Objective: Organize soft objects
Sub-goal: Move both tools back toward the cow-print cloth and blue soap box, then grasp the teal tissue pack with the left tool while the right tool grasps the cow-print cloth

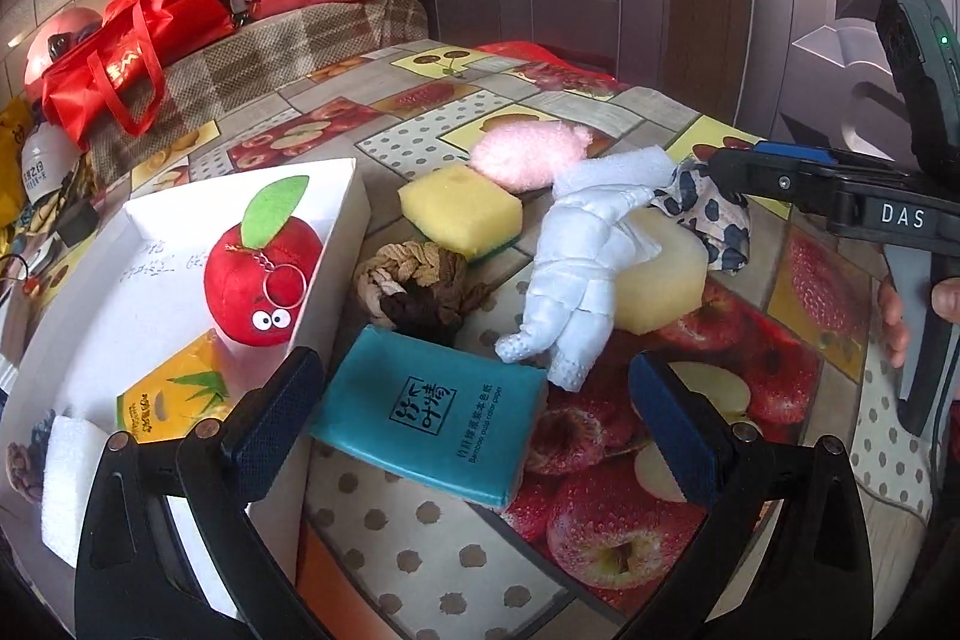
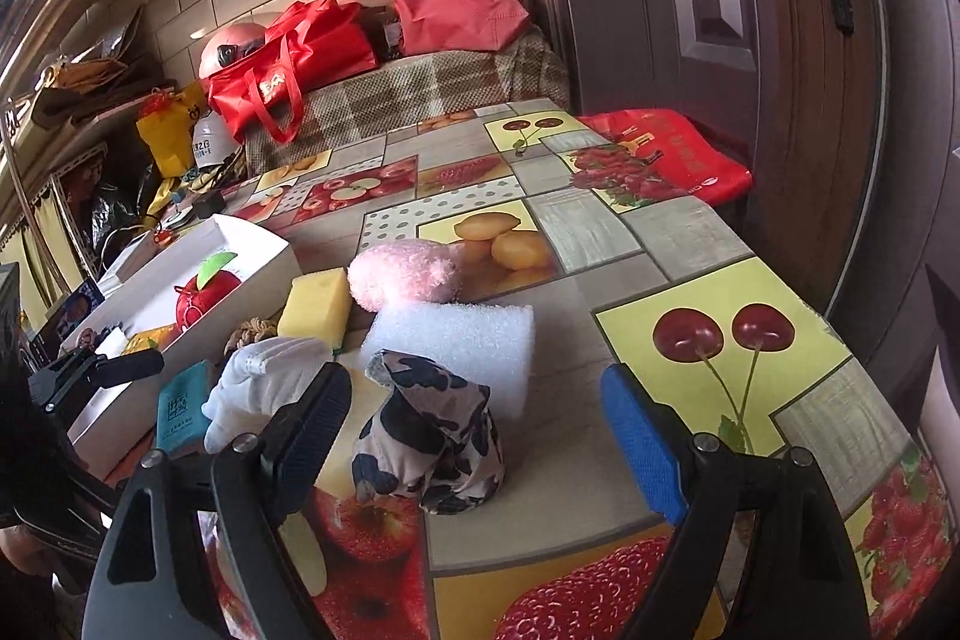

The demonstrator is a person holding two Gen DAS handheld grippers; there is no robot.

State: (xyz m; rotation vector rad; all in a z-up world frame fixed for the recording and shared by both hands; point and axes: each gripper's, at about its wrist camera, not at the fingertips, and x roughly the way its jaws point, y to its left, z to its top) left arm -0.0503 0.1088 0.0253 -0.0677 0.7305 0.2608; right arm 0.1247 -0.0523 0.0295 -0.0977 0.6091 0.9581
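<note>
A fruit-patterned oilcloth covers the surface [image 2: 690, 232], which stands beside a dark wooden door with red bags heaped on a checked blanket behind it. At the left edge sits an open white cardboard box [image 1: 345, 220], and it already holds a red plush apple with a green felt leaf [image 1: 258, 280], a yellow tissue packet printed with bamboo leaves [image 1: 174, 394] and a white foam piece [image 1: 69, 472], so part of the sorting looks done. Most of the soft things are still loose on the cloth just beside the box: a teal pack of bamboo pulp tissues [image 1: 432, 415], a knotted brown and beige rope bundle [image 1: 414, 280], a yellow sponge with a green scouring base [image 1: 459, 208], a fluffy pink plush [image 1: 528, 151], a white knitted glove [image 1: 570, 280], a pale yellow foam block [image 1: 666, 274], a white foam sheet [image 2: 468, 340] and a crumpled black-and-white spotted cloth [image 2: 432, 436]. The left gripper [image 1: 474, 412] has its jaws spread wide and empty, hovering over the teal pack near the box wall. The right gripper [image 2: 480, 448] also stands wide open, gripping nothing, with the spotted cloth lying between its jaws but not pressed by them. Roughly a third appears packed; eight pieces remain outside.
</note>
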